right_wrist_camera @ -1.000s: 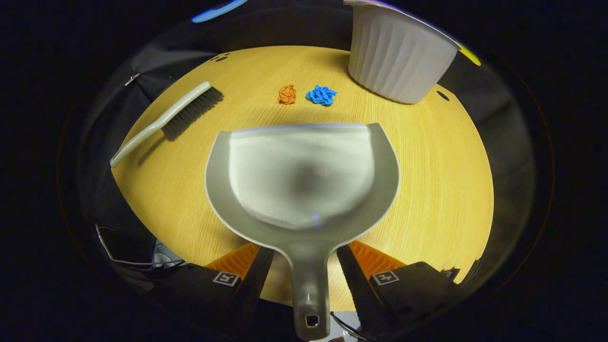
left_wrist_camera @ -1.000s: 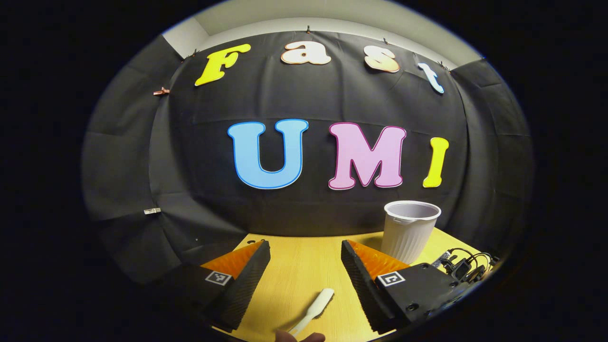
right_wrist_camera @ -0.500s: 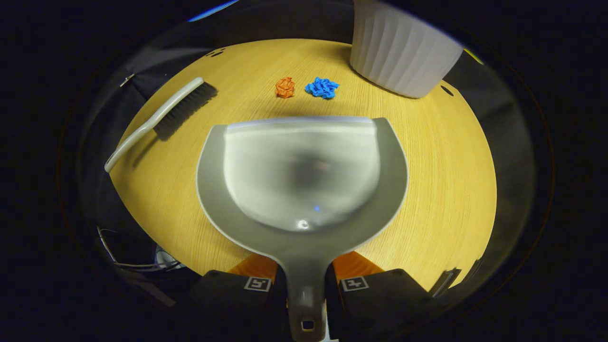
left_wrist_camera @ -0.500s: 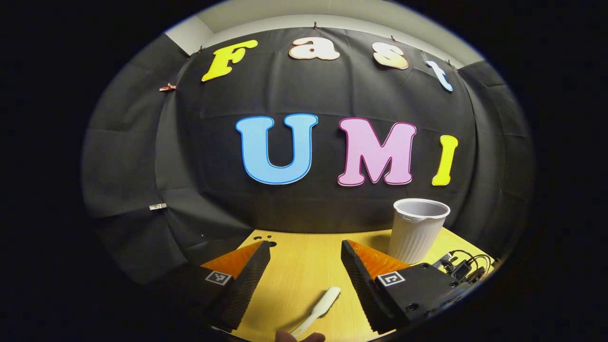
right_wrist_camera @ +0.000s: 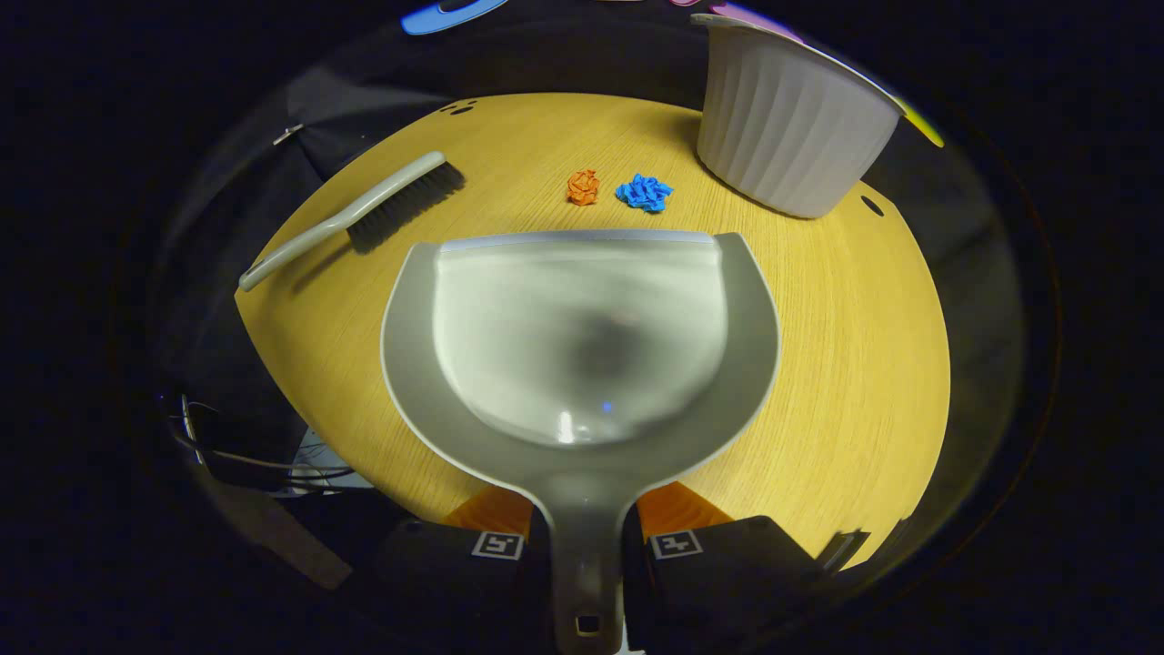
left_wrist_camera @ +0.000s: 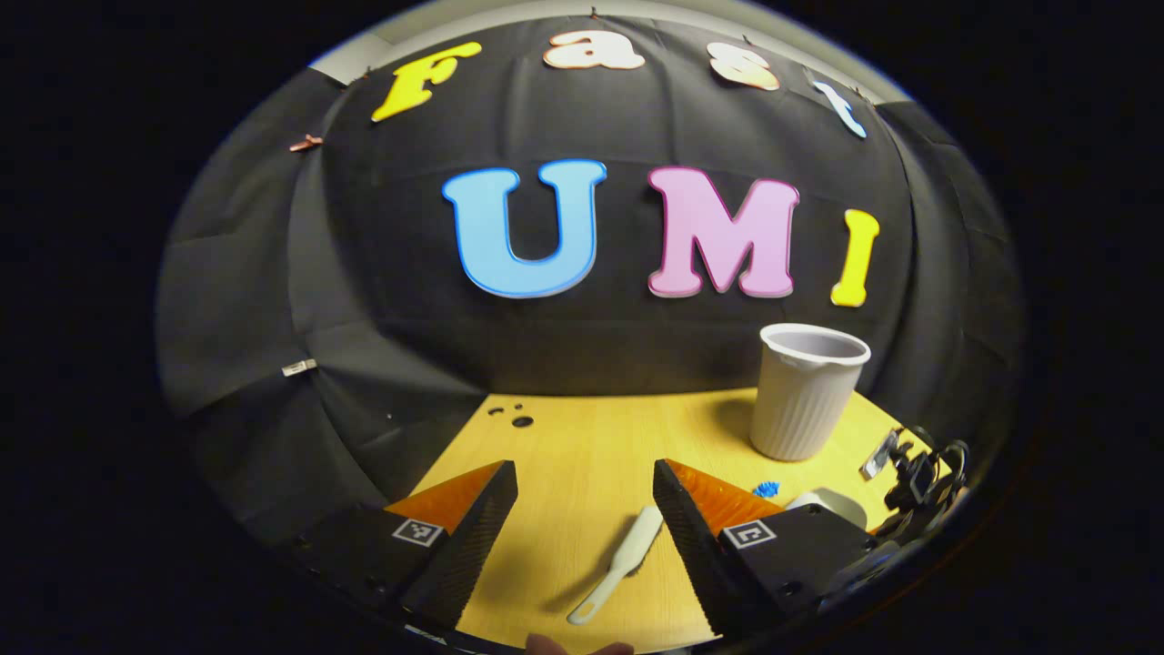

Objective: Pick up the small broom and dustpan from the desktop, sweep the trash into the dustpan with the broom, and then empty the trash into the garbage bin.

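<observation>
Right gripper (right_wrist_camera: 585, 546) clamped on the dustpan (right_wrist_camera: 579, 341) handle; left gripper (left_wrist_camera: 585, 509) spread apart above the broom (left_wrist_camera: 618, 562).

The handle's end is cut off at the right gripper view's lower edge. The smooth grey scoop rests on the wood-grain desktop (right_wrist_camera: 846, 364). Beyond its lip lie crumpled orange trash (right_wrist_camera: 583, 186) and blue trash (right_wrist_camera: 645, 192), near the ribbed white garbage bin (right_wrist_camera: 791, 141). The broom lies flat on the desktop; in the left gripper view its bristles are hard to make out.

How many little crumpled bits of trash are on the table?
2. An orange scrap and a blue scrap lie apart, side by side, on the table just past the dustpan, near the white bin.
</observation>
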The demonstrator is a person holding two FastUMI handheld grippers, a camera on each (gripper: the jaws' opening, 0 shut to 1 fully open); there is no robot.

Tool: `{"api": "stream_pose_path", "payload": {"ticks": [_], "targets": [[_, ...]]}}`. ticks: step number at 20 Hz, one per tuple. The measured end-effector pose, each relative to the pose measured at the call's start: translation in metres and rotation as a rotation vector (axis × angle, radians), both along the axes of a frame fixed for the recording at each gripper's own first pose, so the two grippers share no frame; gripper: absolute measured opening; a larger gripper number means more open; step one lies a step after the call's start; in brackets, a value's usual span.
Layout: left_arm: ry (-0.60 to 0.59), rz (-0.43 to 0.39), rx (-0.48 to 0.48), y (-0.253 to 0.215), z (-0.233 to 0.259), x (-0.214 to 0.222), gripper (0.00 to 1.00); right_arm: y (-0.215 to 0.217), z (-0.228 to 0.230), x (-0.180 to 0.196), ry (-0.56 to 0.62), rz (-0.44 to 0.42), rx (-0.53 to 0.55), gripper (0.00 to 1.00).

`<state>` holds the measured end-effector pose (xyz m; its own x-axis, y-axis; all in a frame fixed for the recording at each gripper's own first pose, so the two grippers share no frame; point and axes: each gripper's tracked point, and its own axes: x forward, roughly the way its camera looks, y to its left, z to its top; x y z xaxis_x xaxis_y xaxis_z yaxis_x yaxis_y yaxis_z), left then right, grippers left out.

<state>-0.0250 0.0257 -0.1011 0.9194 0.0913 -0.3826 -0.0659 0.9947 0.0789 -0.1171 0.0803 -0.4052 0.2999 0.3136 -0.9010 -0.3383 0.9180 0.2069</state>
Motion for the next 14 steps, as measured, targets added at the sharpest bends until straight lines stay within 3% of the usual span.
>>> {"api": "stream_pose_path", "payload": {"ticks": [2, 5, 10, 14], "targets": [[0.08, -0.059, 0.01, -0.003, -0.027, 0.0, 0.95, -0.01, 0.004, -0.004, 0.001, 0.012, -0.008, 0.31], [0.251, -0.133, -0.006, -0.008, -0.076, 0.0, 0.94, -0.028, 0.005, -0.007, -0.006, 0.001, -0.02, 0.35], [0.499, -0.202, -0.108, -0.017, -0.156, -0.004, 0.93, -0.051, 0.003, -0.012, 0.003, -0.042, -0.028, 0.35], [0.677, -0.227, -0.064, -0.004, -0.209, -0.011, 0.9, -0.061, 0.004, -0.013, 0.005, -0.061, -0.031, 0.35]]}}
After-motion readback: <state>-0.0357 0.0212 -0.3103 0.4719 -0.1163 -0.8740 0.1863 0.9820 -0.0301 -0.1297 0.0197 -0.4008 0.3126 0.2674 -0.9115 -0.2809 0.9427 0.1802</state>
